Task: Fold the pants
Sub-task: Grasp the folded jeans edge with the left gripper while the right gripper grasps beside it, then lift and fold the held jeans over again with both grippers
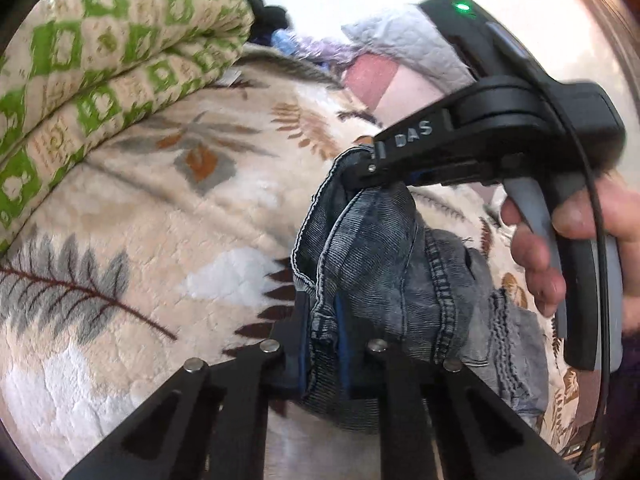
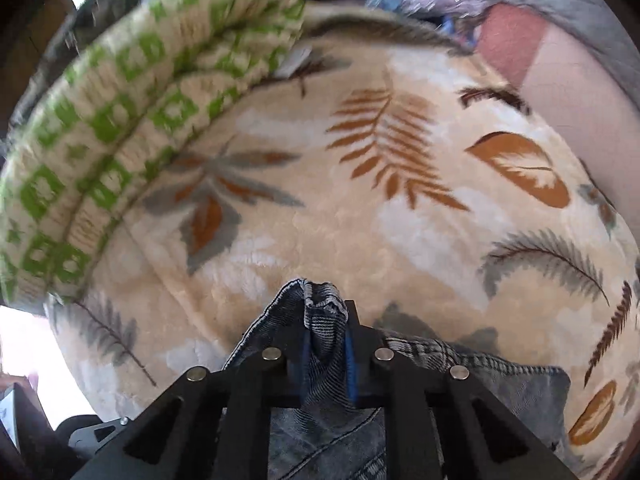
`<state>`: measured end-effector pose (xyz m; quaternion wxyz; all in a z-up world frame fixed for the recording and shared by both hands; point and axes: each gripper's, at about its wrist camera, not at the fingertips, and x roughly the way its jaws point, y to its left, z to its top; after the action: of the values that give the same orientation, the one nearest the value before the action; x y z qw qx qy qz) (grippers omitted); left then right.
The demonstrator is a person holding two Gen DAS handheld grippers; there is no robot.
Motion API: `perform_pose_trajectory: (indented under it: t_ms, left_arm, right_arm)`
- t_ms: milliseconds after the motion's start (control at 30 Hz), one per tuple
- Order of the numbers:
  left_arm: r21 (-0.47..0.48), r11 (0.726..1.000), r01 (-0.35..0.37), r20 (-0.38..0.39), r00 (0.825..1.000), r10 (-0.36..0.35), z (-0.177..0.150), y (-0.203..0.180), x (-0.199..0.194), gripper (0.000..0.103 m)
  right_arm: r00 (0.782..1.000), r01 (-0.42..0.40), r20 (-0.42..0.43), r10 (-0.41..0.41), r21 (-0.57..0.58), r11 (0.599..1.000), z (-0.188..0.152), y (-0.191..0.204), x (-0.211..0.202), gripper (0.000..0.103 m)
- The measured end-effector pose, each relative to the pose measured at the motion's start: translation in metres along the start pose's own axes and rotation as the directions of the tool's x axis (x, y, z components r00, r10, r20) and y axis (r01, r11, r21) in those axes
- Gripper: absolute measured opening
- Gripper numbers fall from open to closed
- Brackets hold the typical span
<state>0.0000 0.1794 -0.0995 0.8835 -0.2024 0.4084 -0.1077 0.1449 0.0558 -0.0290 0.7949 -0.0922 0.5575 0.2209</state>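
The pants (image 1: 384, 264) are dark grey-blue denim, bunched and lifted above a cream leaf-print blanket (image 1: 160, 208). My left gripper (image 1: 323, 340) is shut on a fold of the denim edge. My right gripper (image 1: 366, 164) shows in the left wrist view, held by a hand (image 1: 560, 240), shut on another part of the same edge close above. In the right wrist view my right gripper (image 2: 326, 344) is shut on a bunched denim hem (image 2: 320, 300), with more of the pants (image 2: 500, 372) hanging below to the right over the blanket (image 2: 360, 220).
A folded green-and-cream patterned quilt (image 1: 100, 68) is piled at the left and also shows in the right wrist view (image 2: 120, 120). Grey and pink bedding (image 1: 400, 64) and dark clothes (image 1: 272, 20) lie at the far side.
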Motion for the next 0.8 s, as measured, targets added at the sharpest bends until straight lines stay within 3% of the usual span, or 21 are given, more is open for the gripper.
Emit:
perform_pose_trajectory:
  t_ms: [167,333,400,500,600,800]
  left_arm:
    - [0.061,0.997,0.050,0.044,0.998,-0.052,-0.003,-0.025,-0.008,0.011]
    - [0.158,0.978,0.136,0.068,0.987,-0.149,-0.014,-0.071,-0.019,0.010]
    - [0.192,0.957,0.219,0.049,0.972,-0.232,-0.021,-0.096,-0.022,0.010]
    - [0.270,0.929,0.255,0.023,0.962,-0.270,-0.035,-0.132,-0.021,0.010]
    - [0.373,0.884,0.282,-0.018,0.955,-0.297,-0.053,-0.178,-0.013,0.010]
    - [0.465,0.810,0.357,-0.105,0.931,-0.350,-0.079,-0.249,0.010,0.010]
  right_arm:
    - [0.987,-0.036,0.160,0.019,0.109,0.993,-0.027,-0.027,-0.052,0.013]
    - [0.951,-0.095,0.308,0.023,0.219,0.971,-0.074,-0.073,-0.102,0.013]
    - [0.934,-0.126,0.356,0.028,0.255,0.959,-0.097,-0.089,-0.117,0.013]
    - [0.905,-0.184,0.424,0.034,0.318,0.930,-0.133,-0.120,-0.137,0.013]
    - [0.883,-0.228,0.469,0.020,0.391,0.892,-0.171,-0.156,-0.148,0.013]
    - [0.853,-0.273,0.520,-0.047,0.522,0.808,-0.233,-0.225,-0.160,0.010]
